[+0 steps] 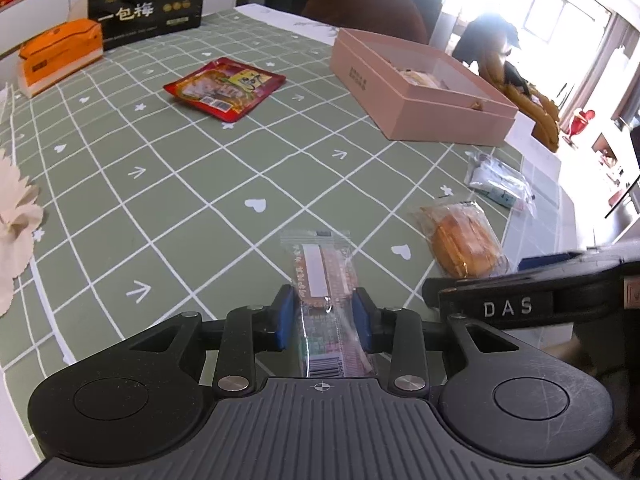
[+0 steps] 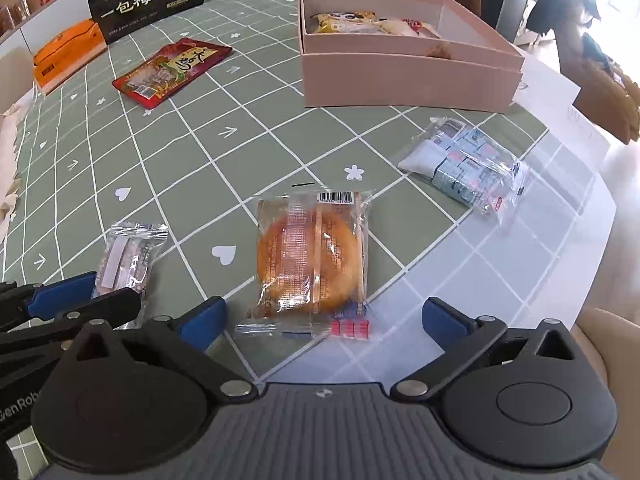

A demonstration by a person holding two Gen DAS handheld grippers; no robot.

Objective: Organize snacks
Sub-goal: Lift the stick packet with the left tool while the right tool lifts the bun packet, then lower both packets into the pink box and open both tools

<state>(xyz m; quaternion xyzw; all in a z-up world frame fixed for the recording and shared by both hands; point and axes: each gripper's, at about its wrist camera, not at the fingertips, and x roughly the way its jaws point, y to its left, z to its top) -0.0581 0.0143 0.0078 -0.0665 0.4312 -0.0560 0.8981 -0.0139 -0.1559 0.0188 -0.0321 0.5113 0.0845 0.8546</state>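
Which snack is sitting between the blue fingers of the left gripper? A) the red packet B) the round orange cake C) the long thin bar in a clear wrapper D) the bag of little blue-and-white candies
C: the left gripper has its blue fingers on both sides of the long thin bar.

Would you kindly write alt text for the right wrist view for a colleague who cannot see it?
The open right tongs hover over a wrapped round pastry on a green checked tablecloth. The left tongs grip a small snack bar beside it; behind lies an open pink box holding snacks.
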